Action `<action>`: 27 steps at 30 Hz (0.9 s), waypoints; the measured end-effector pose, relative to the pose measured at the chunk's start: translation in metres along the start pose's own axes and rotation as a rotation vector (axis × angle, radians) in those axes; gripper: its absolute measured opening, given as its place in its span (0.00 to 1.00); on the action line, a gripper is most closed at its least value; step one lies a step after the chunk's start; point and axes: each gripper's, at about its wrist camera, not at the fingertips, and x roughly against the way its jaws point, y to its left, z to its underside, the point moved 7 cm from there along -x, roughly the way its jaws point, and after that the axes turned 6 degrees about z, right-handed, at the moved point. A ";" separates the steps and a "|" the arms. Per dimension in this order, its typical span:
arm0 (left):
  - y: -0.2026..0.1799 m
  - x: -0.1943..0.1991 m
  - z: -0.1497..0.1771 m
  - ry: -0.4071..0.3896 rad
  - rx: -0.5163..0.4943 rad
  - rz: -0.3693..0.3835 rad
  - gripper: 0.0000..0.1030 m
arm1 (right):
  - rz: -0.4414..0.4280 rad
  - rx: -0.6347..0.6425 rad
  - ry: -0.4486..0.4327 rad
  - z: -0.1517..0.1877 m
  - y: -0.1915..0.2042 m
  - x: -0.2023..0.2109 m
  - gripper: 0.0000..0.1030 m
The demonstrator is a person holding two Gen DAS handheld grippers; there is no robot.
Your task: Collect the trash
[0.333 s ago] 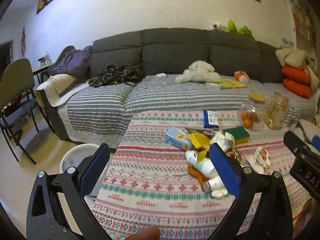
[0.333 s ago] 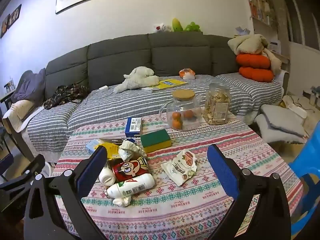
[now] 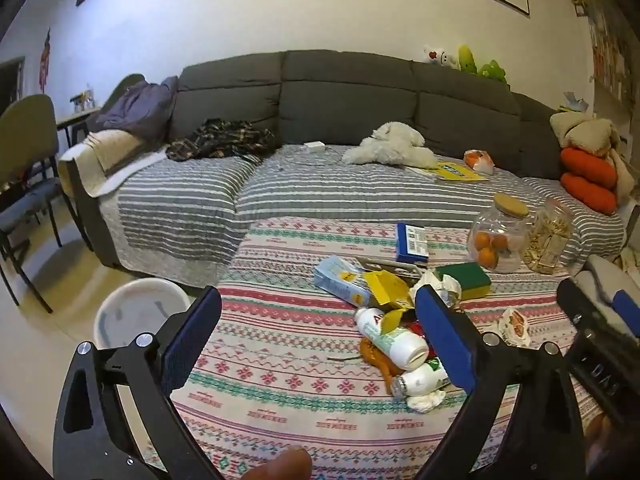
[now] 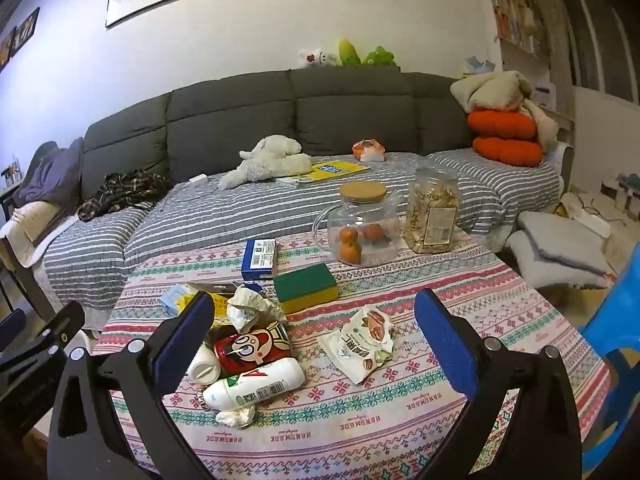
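Both my tongs are spread as wide as they go and hold nothing. The left gripper (image 3: 318, 336) hangs over the near edge of the table (image 3: 280, 396), and the right gripper (image 4: 312, 340) looks down across the same cloth.

I take the green sponge (image 4: 306, 286) as my landmark. The trash sits in a heap just on the near-left side of it: a crumpled tissue (image 4: 250, 306) touching its corner, a red can (image 4: 252, 346) in front of that, and a white bottle (image 4: 256, 386) nearest me. A torn snack wrapper (image 4: 360, 342) lies on its own, in front of the sponge and slightly right. The white bin (image 3: 136, 318) stands on the floor, well off to the left of the sponge, beyond the table edge.

The white bottle lies on its side — long axis running left to right across my right-hand view, with the cap end toward the left and a little nearer me. The can lies on its side too, roughly parallel.

I judge the risk to be rolling: if I close along the bottle's length rather than across its body, it could squirt out and push the heap around. Reaching deeper, my wide jaws could catch the sponge, which may not be trash at all.
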 end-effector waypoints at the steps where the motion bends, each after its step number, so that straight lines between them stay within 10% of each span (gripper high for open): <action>1: 0.000 -0.001 -0.001 0.002 0.005 0.004 0.91 | 0.004 0.005 -0.004 -0.001 0.001 -0.001 0.94; 27: -0.001 -0.002 0.006 -0.003 0.011 0.011 0.93 | 0.002 0.009 -0.024 -0.003 0.006 0.002 0.94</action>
